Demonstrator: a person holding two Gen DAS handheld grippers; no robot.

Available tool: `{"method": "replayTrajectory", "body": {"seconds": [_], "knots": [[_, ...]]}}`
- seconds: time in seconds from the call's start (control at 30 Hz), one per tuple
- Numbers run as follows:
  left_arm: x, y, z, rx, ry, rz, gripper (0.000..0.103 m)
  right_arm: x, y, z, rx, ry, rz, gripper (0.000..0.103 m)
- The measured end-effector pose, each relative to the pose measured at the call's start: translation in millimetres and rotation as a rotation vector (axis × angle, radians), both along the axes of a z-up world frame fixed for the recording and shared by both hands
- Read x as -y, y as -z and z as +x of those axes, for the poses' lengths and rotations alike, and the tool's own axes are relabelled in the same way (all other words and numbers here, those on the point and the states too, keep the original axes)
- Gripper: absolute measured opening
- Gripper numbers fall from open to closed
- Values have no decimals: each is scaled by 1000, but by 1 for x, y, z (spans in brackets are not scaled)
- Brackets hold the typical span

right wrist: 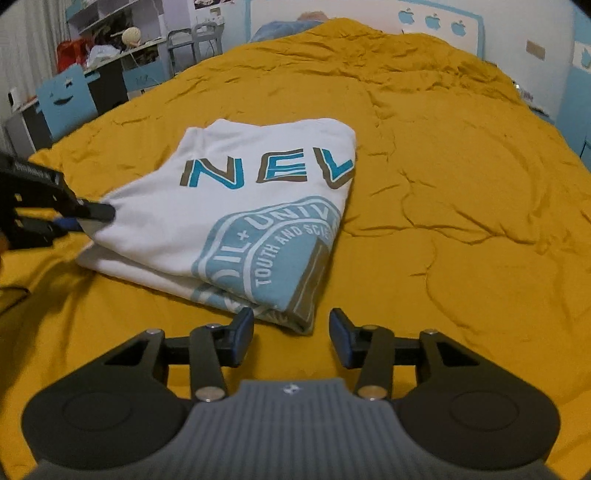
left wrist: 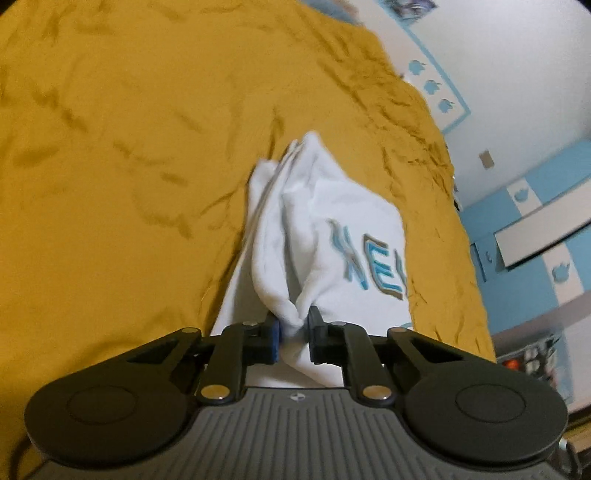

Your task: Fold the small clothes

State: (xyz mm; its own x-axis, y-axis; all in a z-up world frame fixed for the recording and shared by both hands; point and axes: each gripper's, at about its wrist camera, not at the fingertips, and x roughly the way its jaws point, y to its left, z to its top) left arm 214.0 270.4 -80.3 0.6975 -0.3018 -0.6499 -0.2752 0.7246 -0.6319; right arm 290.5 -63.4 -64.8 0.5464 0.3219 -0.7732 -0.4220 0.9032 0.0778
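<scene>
T-shirt (right wrist: 236, 206), white, folded into a rough rectangle, lies on the mustard-yellow bedspread (right wrist: 461, 221), left of centre in the right wrist view. Print faces up: teal-and-brown letters "NEV" across the top half, below them a light-blue round seal, partly wrapped over the folded right edge. At least 2 layers show along the near edge.

Left gripper (left wrist: 294, 326): jaws narrow, pinched on a bunched corner of the shirt (left wrist: 325, 236). Fabric fills the gap between the blue pads and puckers out from there. In its own view the cloth rises forward from the pinch in creased folds, lettering visible on the right side. In the right wrist view the same gripper (right wrist: 92, 218) comes in from the left edge and bites the shirt's left edge, which is lifted slightly off the bedspread.

Right gripper (right wrist: 291, 332): jaws about half open, nothing between them. It sits just short of the shirt's near right corner, fingertips either side of that corner, pads not touching cloth as far as the frame shows. Bare bedspread under the fingers.

Background, right wrist view: a blue chair (right wrist: 66, 96) and a cluttered desk (right wrist: 110, 55) at upper left, a white wall with blue apple shapes (right wrist: 432, 20) past the bed's far end.
</scene>
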Motion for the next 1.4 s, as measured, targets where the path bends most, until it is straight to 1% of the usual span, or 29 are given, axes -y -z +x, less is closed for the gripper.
{"method": "replayTrajectory", "body": {"seconds": [0.07, 0.13, 0.17, 0.2, 0.27, 0.33, 0.4, 0.43, 0.47, 0.53, 0.63, 0.7, 0.87, 1.0, 1.07, 1.1, 1.13, 1.17, 1.27, 1.4], "knots": [[6, -16, -8, 49, 12, 24, 13, -1, 3, 3, 8, 10, -2, 20], [11, -29, -12, 74, 18, 52, 12, -1, 3, 6, 2, 18, 5, 16], [13, -32, -14, 70, 19, 71, 12, 1, 4, 7, -5, 21, 9, 11], [14, -32, -15, 60, 21, 91, 12, 1, 4, 8, -12, 20, 10, 11], [14, -18, -15, 12, 13, 119, 12, 2, 6, 9, -20, 16, 4, 11], [9, 2, -16, -48, -11, 98, 12, 4, 11, 10, -40, 20, 5, 11], [8, 22, -19, -90, -24, 91, 12, 8, 15, 11, -46, 29, 27, 6], [8, 28, -20, -99, -30, 92, 12, 10, 16, 11, -46, 31, 38, 2], [9, 30, -21, -105, -40, 89, 12, 10, 17, 12, -46, 30, 42, 1], [10, 31, -23, -108, -64, 75, 13, 9, 17, 11, -48, 26, 45, 0], [17, 23, -27, -113, -76, 115, 12, 9, 11, 7, -28, 23, 46, 0], [19, 24, -30, -120, -81, 130, 12, 9, 11, 7, -20, 11, 33, 0], [18, 35, -28, -158, -91, 110, 13, 10, 31, 14, -77, 16, 4, 0], [19, 31, -30, -177, -87, 114, 14, 14, 33, 18, -96, 26, 1, 0], [21, 27, -31, -206, -91, 125, 14, 19, 31, 21, -111, 36, 20, 0], [23, 24, -31, -239, -94, 150, 13, 20, 30, 22, -115, 38, 24, 0], [24, 22, -31, -265, -93, 172, 7, 21, 28, 23, -121, 43, 21, 0], [24, 22, -33, -286, -98, 182, 6, 22, 27, 23, -122, 49, 19, 0], [18, 13, -39, -263, -95, 165, 6, 28, 19, 24, -124, 62, 35, 0], [11, -9, -39, -176, -96, 174, 8, 34, 3, 29, -83, 75, 44, 0]]}}
